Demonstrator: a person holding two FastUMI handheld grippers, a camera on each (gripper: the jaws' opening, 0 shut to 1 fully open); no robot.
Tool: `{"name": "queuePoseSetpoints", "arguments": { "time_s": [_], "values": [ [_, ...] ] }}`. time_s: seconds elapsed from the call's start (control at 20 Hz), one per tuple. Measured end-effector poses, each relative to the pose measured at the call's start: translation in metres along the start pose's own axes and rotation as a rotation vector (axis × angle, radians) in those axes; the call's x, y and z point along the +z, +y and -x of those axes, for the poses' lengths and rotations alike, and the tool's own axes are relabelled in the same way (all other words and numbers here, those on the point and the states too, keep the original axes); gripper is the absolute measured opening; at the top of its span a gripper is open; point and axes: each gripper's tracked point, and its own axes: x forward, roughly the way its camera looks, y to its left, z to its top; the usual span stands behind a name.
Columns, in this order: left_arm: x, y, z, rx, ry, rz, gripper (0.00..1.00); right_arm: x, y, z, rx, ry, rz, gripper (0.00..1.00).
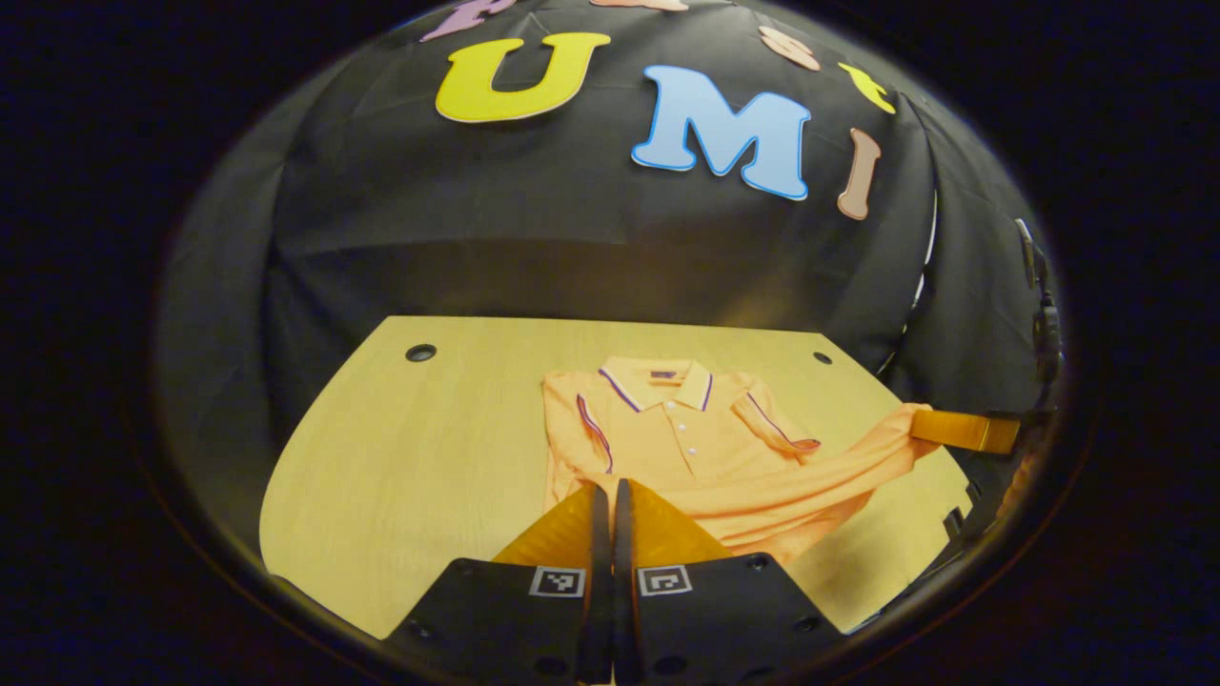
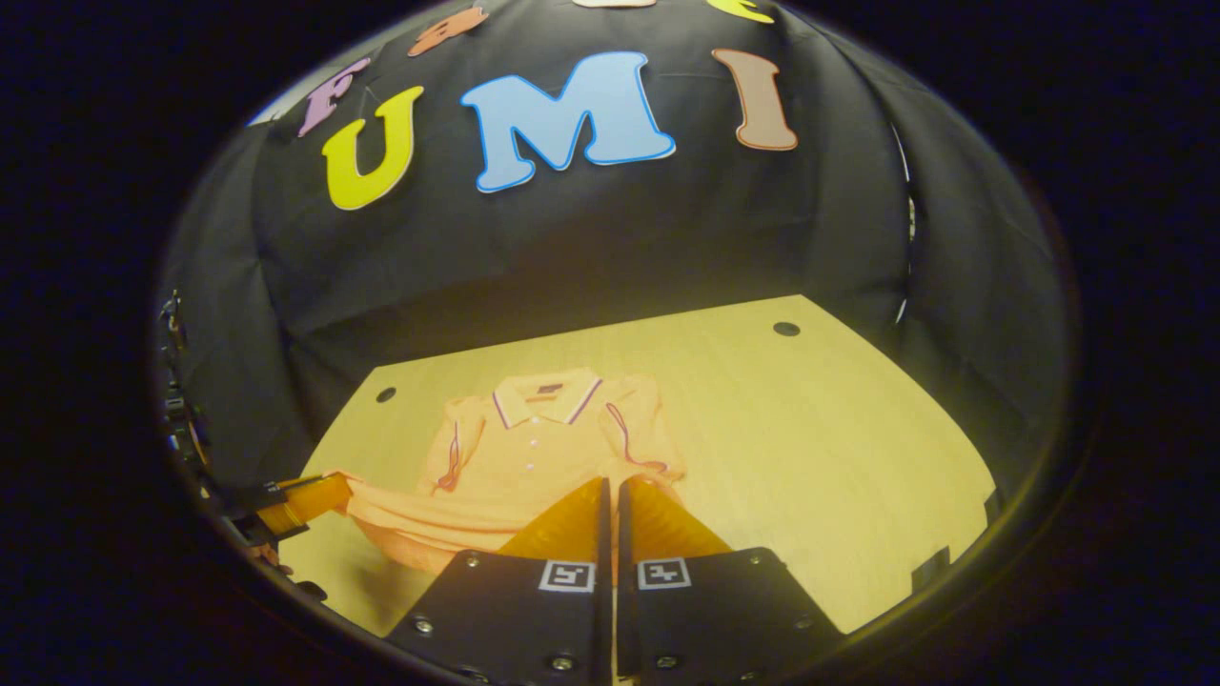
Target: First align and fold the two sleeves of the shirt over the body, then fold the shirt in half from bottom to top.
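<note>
Both sleeves lie folded over polo shirt [image 1: 686,438]; left gripper [image 1: 611,495] and right gripper [image 2: 611,491] fingers pinch bottom hem, lifted off surface [image 1: 400,457] for bottom-to-top fold

I read shirt [image 1: 710,448] as orange, collar [image 1: 658,379] and sleeve cuffs edged in dark purple-and-white stripes, centre frame, table [image 1: 400,457] pale yellow wood grain

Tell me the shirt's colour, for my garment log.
Orange shirt, with dark striped trim on collar and cuffs; clearest in the left gripper view.
</note>
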Motion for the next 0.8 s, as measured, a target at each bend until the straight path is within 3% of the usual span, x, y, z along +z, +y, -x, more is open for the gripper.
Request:
{"name": "queuePoseSetpoints", "arguments": {
  "time_s": [0.3, 0.6, 0.8],
  "values": [
    [0.035, 0.009, -0.062, -0.031, 0.001, -0.017, 0.06, 0.034, 0.004, -0.050, -0.038, -0.002, -0.013, 0.02],
    [0.072, 0.018, -0.116, -0.013, -0.060, -0.048, 0.06, 0.065, 0.005, -0.100, -0.024, 0.003, -0.001, 0.02],
    [0.090, 0.023, -0.149, -0.001, -0.086, -0.010, 0.07, 0.086, 0.003, -0.132, -0.028, -0.008, 0.004, 0.02]
  ]
}}
